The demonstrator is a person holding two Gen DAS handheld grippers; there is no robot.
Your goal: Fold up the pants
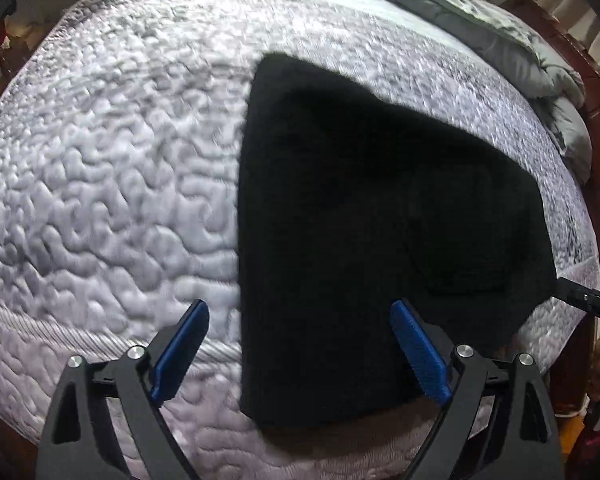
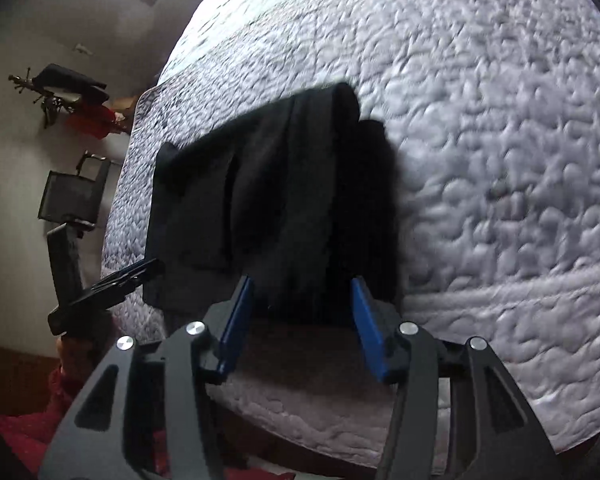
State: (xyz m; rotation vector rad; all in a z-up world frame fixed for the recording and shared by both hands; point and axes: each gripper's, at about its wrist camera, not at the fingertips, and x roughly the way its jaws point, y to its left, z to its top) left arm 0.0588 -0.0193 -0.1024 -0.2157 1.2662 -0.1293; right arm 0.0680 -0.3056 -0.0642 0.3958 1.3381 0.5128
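Pants: black, folded into a compact block near the front edge of the quilted mattress, lying flat.
Fold risk: likely to spring open or skew if a pad drags the top layer; loose folds at the near end look easiest to catch.
Edge risk: could slide off the front edge if tugged outward.
Left gripper: jaws spread wide, empty, straddling the near left edge of the cloth, pitched steeply down.
Right gripper: jaws partly apart, nothing pinched, near end of the cloth between the tips, angled downward.
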